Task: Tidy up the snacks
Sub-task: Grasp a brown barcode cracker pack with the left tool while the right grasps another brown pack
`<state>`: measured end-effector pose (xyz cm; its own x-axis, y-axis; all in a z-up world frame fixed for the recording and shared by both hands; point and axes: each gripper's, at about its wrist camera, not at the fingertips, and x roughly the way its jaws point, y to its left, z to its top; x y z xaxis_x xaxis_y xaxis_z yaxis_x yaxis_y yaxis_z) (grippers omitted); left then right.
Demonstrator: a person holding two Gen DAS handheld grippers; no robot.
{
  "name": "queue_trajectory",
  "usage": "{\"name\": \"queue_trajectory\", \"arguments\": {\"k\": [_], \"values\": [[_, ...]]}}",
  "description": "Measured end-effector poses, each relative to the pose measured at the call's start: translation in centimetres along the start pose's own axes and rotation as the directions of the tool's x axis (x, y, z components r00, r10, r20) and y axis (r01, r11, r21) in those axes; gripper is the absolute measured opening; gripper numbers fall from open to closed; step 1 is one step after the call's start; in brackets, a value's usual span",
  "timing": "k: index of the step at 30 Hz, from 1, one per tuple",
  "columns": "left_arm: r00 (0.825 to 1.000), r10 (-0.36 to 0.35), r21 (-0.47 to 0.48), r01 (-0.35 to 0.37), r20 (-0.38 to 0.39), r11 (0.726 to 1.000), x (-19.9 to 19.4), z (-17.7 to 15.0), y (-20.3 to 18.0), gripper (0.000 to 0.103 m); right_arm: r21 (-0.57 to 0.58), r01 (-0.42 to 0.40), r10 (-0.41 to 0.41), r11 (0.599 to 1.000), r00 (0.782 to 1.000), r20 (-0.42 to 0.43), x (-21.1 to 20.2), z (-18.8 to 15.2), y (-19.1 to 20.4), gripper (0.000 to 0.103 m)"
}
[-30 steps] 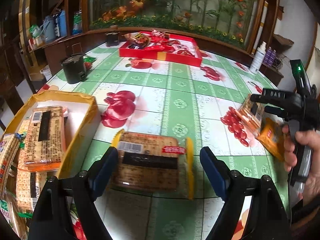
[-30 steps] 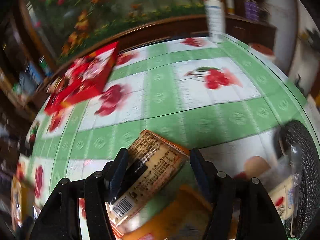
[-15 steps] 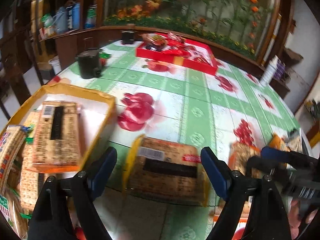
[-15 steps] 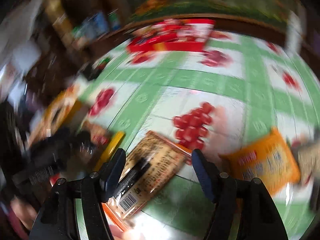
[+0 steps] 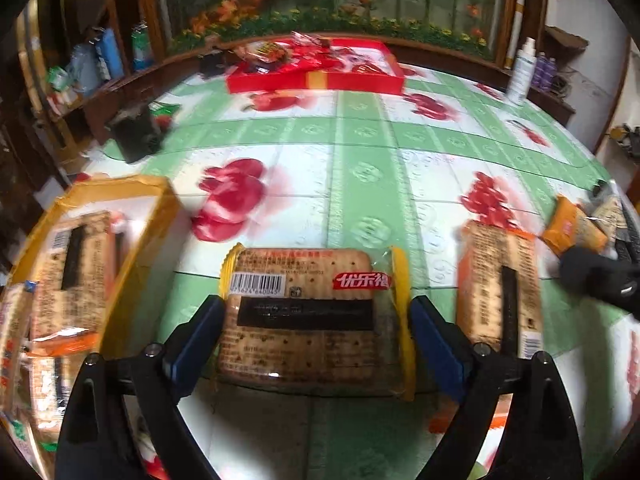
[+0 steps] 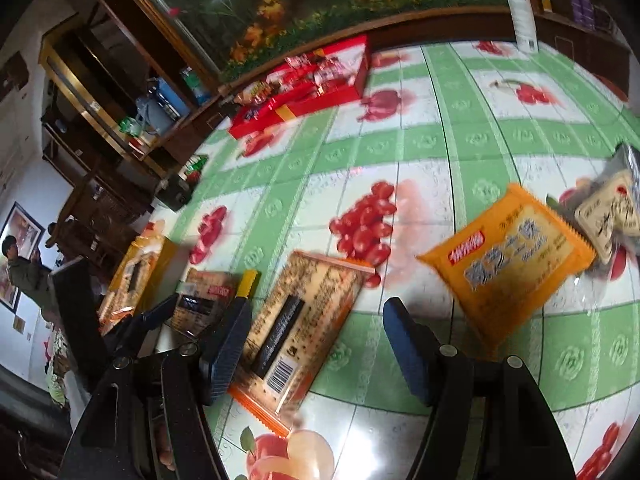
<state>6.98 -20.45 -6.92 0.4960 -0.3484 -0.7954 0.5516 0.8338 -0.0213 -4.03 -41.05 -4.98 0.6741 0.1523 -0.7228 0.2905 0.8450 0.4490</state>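
Note:
A cracker pack with yellow ends lies flat on the green chequered tablecloth. My left gripper straddles it, its jaws opening, the blue fingers close beside the pack's two ends and not pressing. Just right of it lies a second cracker pack with orange ends. In the right wrist view this orange-ended pack rests on the table between the fingers of my right gripper, which is open: the left finger is near the pack's edge, the right one well clear. A yellow box at the left holds several cracker packs.
An orange snack packet and a pale packet lie to the right. A red tray of sweets stands at the far side, a black container at far left, a white bottle at far right. Shelves line the left wall.
My right gripper brought the orange-ended pack leftwards and set it down beside the yellow-ended one. My left gripper closed in over the yellow-ended pack, jaws slightly wider.

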Motion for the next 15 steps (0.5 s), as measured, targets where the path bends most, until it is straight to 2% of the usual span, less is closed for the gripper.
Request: {"name": "queue_trajectory", "arguments": {"k": [2,5,8,13,15], "values": [[0.999,-0.045,0.048,0.045,0.017,0.998,-0.5,-0.4,-1.1,0.076,0.013,0.013,-0.012,1.0,1.0,-0.012,0.4,-0.1,-0.2,0.073],[0.995,-0.096,0.126,0.092,0.024,0.988,-1.0,-0.9,-2.8,0.072,0.034,0.035,-0.035,0.999,0.999,-0.003,0.5,0.1,-0.7,0.073],[0.992,-0.126,0.114,0.122,0.028,0.986,-1.4,-0.9,-2.6,0.072,0.039,0.058,-0.058,0.998,0.998,-0.001,0.7,0.1,-1.0,0.073],[0.996,-0.084,0.049,0.083,0.032,0.995,-1.2,-0.5,-1.3,0.072,-0.019,0.105,-0.105,0.994,0.994,-0.007,1.4,-0.4,0.5,0.073],[0.998,-0.039,0.051,0.037,0.046,0.998,-1.4,-0.5,-1.2,0.072,-0.082,0.16,-0.161,0.984,0.987,-0.009,2.0,-0.8,1.7,0.073]]}}
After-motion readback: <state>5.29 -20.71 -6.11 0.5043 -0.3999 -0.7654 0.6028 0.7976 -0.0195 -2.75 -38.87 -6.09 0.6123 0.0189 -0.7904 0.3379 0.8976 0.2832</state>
